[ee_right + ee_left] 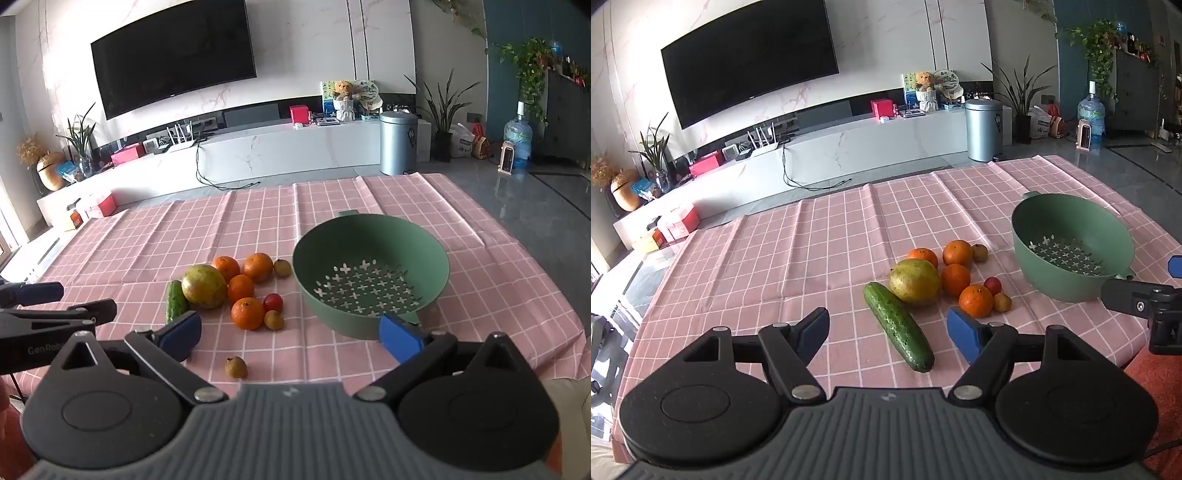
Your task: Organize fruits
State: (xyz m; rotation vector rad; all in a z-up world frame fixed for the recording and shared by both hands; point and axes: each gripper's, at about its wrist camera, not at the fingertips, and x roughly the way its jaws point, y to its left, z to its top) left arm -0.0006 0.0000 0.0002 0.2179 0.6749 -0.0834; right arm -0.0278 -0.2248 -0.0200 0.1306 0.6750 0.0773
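Note:
A pile of fruit lies on the pink checked tablecloth [775, 258]: several oranges [976, 301], a large yellow-green fruit [915, 281], a small red fruit [992, 285], small brown fruits [1002, 302] and a cucumber [898, 326]. An empty green colander [1071, 247] stands to the right of the pile. My left gripper [888, 334] is open and empty, low over the table, with the cucumber between its fingers. My right gripper [291, 334] is open and empty, in front of the oranges [247, 313] and the colander [371, 273]. One brown fruit [235, 367] lies apart, close to it.
The table's far edge faces a white TV bench, a wall TV [750, 55] and a grey bin [983, 129]. The right gripper's finger [1134, 299] shows at the right edge of the left wrist view, beside the colander.

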